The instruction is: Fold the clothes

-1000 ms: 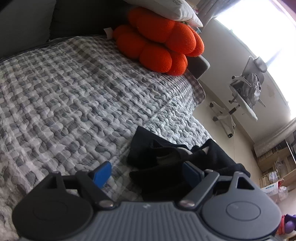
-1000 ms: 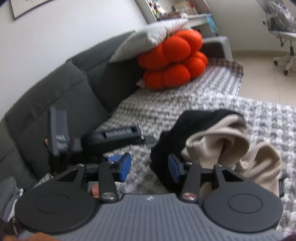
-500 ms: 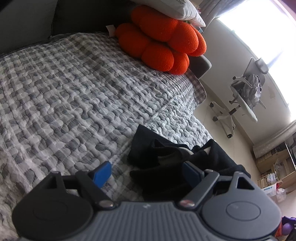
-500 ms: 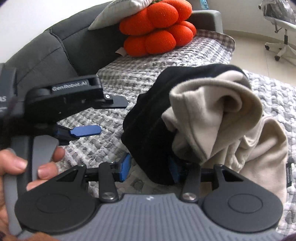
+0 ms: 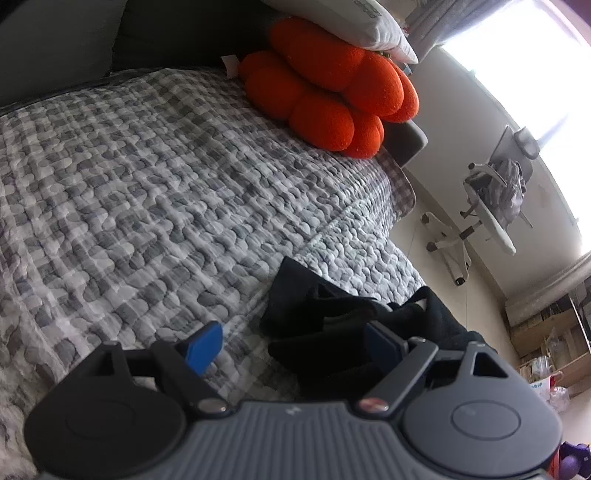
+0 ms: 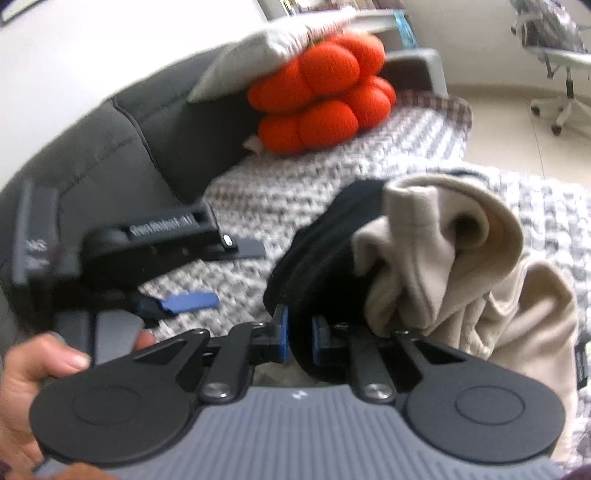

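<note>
A crumpled black garment (image 5: 317, 299) lies on the grey checked quilt (image 5: 147, 184), with a beige garment (image 6: 443, 258) bunched against it (image 6: 325, 240). In the right wrist view my right gripper (image 6: 297, 332) has its jaws closing, and its blue pads pinch a fold of the black cloth at the pile's near edge. My left gripper (image 5: 291, 339) stands open just in front of the black garment with nothing gripped. It also shows in the right wrist view, left of the pile (image 6: 221, 275), held by a hand (image 6: 22, 387).
An orange bobbled cushion (image 5: 332, 92) with a white pillow (image 5: 351, 22) on top sits at the quilt's far end. A dark grey sofa back (image 6: 110, 147) runs along the left. An office chair (image 5: 491, 199) stands on the floor beyond the quilt's edge.
The right gripper's jaws have come together onto the black cloth, which was only between them half a second ago. The left gripper has kept still and open.
</note>
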`<state>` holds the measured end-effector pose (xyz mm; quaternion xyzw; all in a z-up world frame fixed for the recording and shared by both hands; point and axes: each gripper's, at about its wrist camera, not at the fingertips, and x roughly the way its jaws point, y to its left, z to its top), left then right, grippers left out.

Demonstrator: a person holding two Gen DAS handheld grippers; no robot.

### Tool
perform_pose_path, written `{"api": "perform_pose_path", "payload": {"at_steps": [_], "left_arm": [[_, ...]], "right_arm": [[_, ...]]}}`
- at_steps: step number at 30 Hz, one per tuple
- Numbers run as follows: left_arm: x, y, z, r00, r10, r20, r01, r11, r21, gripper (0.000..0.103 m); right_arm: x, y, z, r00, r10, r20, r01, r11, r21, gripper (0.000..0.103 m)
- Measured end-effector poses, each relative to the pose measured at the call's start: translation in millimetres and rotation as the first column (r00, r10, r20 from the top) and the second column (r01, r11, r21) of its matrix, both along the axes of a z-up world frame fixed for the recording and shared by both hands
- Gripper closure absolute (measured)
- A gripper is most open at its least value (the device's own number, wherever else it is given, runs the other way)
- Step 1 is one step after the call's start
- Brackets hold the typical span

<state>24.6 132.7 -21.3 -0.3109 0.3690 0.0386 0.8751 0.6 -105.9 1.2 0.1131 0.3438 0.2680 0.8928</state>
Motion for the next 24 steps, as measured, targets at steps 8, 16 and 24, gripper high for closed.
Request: {"api": "perform_pose_path", "payload": {"at_steps": [8, 16, 24], "left_arm": [[-0.6, 0.4, 1.2, 1.000, 0.002, 0.004, -0.002, 1.000, -0.001, 0.018], [-1.0, -4.7, 1.8, 0.998, -0.055, 0.031, 0.056, 0.998, -0.032, 0.022], [8.8, -16.1, -13.7, 0.987, -0.160, 0.021, 0.162, 0.973, -0.166, 0.060]], "right_arm": [[-4.9, -20.9, 12.5, 0.999, -0.037, 0.012, 0.036, 0.992, 0.121, 0.088], [-7.3, -43.4, 24.8, 0.997, -0.079, 0.008, 0.074, 0.960, 0.269, 0.088], [4.8, -53.2, 17.1, 0.991, -0.129, -0.037, 0.134, 0.956, 0.261, 0.086]]}}
